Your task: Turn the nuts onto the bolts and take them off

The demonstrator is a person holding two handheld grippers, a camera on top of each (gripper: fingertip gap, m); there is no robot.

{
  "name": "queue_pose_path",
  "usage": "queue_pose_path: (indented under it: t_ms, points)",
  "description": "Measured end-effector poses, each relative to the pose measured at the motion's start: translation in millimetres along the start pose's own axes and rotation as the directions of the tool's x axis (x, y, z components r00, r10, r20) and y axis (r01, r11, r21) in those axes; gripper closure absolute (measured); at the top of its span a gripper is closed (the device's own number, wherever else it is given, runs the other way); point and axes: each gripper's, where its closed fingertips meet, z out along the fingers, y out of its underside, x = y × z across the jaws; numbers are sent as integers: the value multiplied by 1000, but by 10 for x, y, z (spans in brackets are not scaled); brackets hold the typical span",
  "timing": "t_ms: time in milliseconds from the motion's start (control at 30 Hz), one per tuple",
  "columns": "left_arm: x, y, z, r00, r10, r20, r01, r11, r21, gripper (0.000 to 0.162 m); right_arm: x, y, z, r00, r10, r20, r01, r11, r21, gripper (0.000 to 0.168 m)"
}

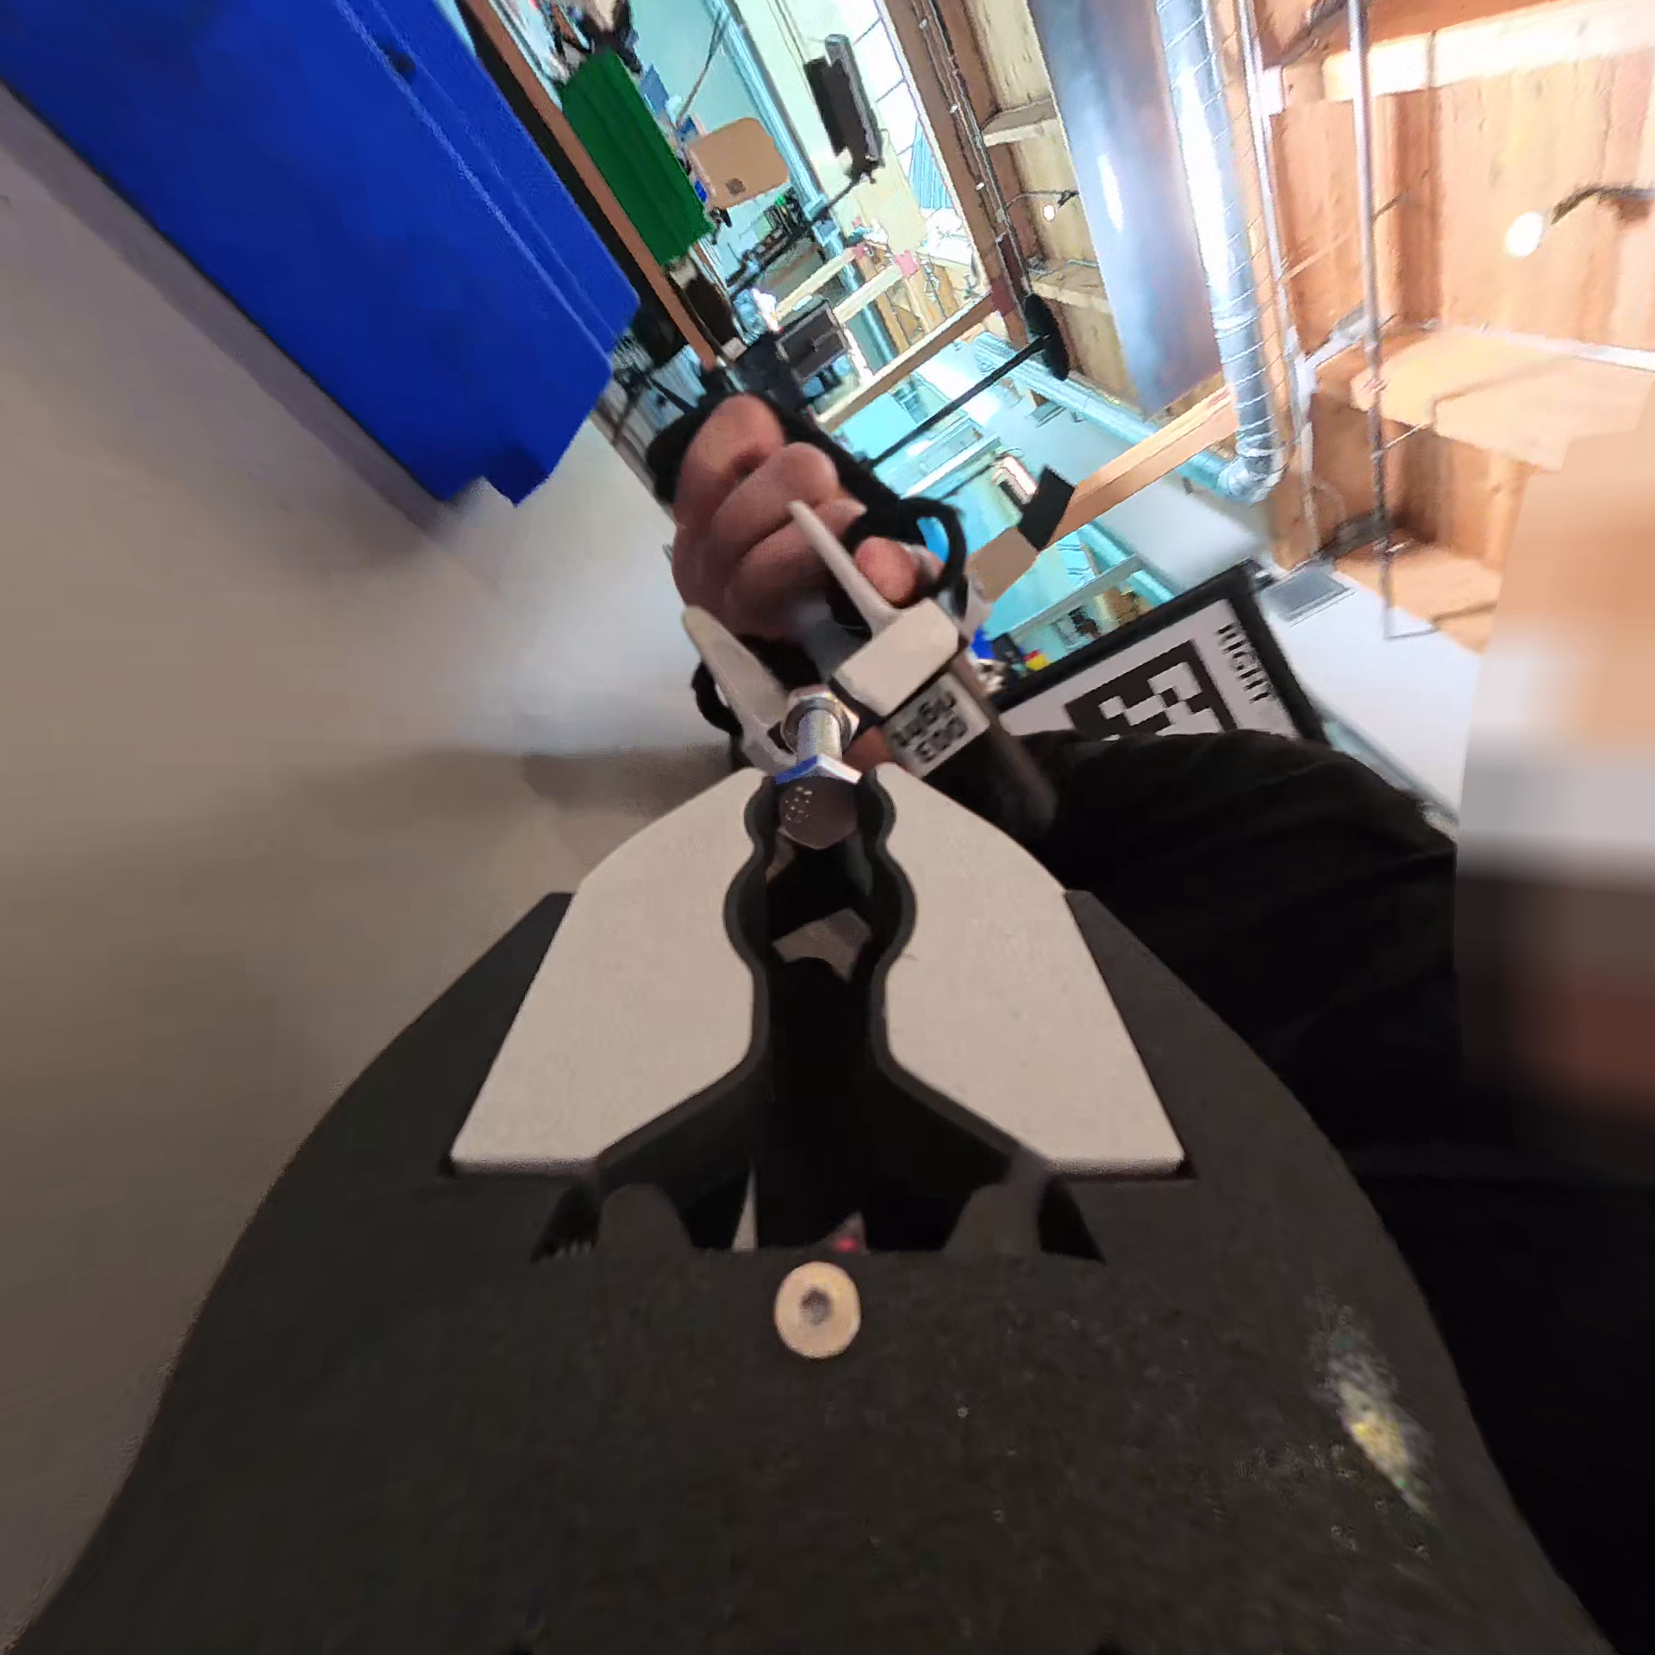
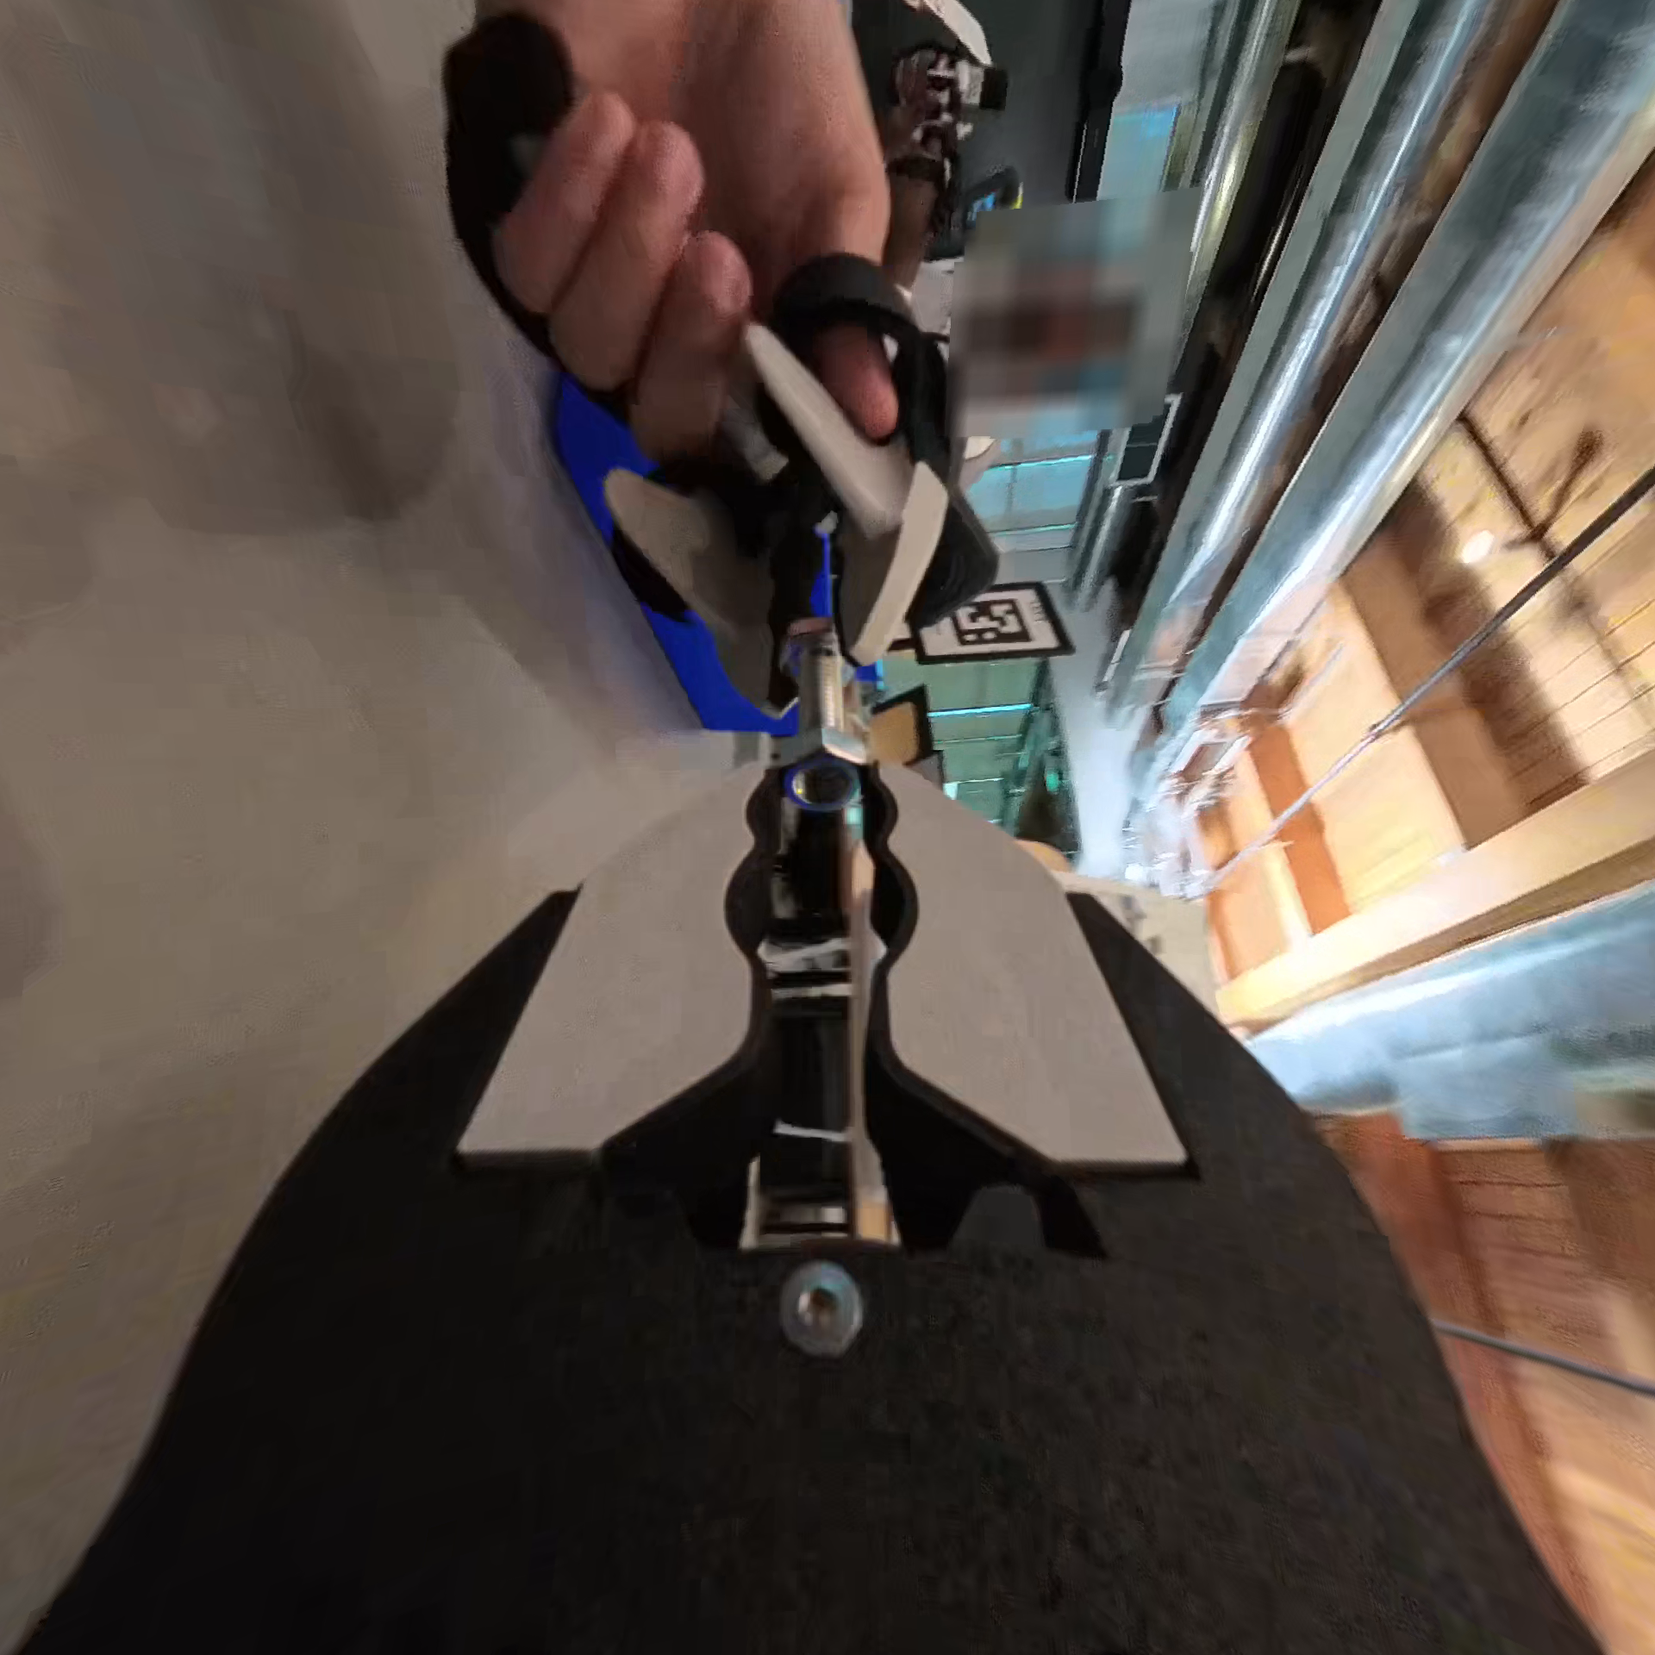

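step: nut being turned on bolt, direction unclear | left gripper (image 1: 813,810): jaws closed on bolt (image 1: 810,730) head, shank pointing ahead | right gripper (image 2: 824,788): jaws narrow, apparently pinching nut (image 2: 822,786) at tips, blurred | next: twist required, bolt kept steady

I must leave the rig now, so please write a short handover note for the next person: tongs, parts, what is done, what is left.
Left tongs: shut on the hex head of the bolt.
Right tongs: shut on the nut, facing the left ones.
Parts: the nut sits on the bolt's thread, with bare shank between it and the head. A blue bin stands behind.
Done: nut and bolt are joined.
Left: the pictures cannot tell whether the nut is going on or off; finish that turn.
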Motion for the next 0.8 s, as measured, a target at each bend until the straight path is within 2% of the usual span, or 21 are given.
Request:
queue_pose_path:
  t_ms: [67,167,233,300,333,400,433,467,533,600,633,667,733,767,800]
  points:
    - [-23,35,1,999,-43,-31,43,999,-7,145,-24,-18,-10,992,-125,-15,125,992,-24,152]
    - [-35,35,10,997,-63,-41,63,998,-6,145,-30,-18,-21,994,-112,-20,111,994,-21,152]
    - [-50,21,7,1000,-2,-2,2,1000,-6,145,-30,15,-2,998,64,11,-64,998,-17,151]
    - [27,-16,8,999,39,-22,-39,999,7,145,69,10,-14,977,208,-47,-208,978,10,149]
    - [48,-30,1,998,63,-16,-63,998,10,145,111,22,-16,962,262,-74,-261,965,22,140]
    - [26,-34,-17,991,126,36,-126,992,-1,145,23,63,12,918,397,2,-397,918,6,121]
    - [29,-49,-28,986,158,52,-158,987,2,145,-7,67,20,869,494,36,-494,869,4,114]
    - [36,-75,-39,980,187,65,-188,982,12,145,-73,55,29,792,602,99,-605,796,1,111]
    - [51,-122,-61,960,260,99,-264,964,21,145,-159,1,43,556,802,219,-819,573,-20,107]
    - [19,-170,-94,916,361,176,-369,929,12,145,-179,-84,47,236,907,348,-959,275,-68,104]
    - [23,-185,-110,892,406,198,-415,910,6,145,-156,-60,75,60,931,360,-989,106,-108,101]
    - [23,-211,-129,867,445,225,-458,889,5,145,-165,-32,111,-129,921,368,-983,-71,-168,101]
    - [-7,-293,-183,812,499,303,-528,849,17,145,-205,-1,154,-483,791,375,-871,-390,-299,93]
    - [-22,-323,-212,797,507,329,-543,839,23,145,-221,22,171,-624,692,362,-779,-517,-354,88]
    - [-22,-327,-226,795,509,330,-547,837,25,145,-160,-3,150,-705,578,412,-709,-596,-377,87]
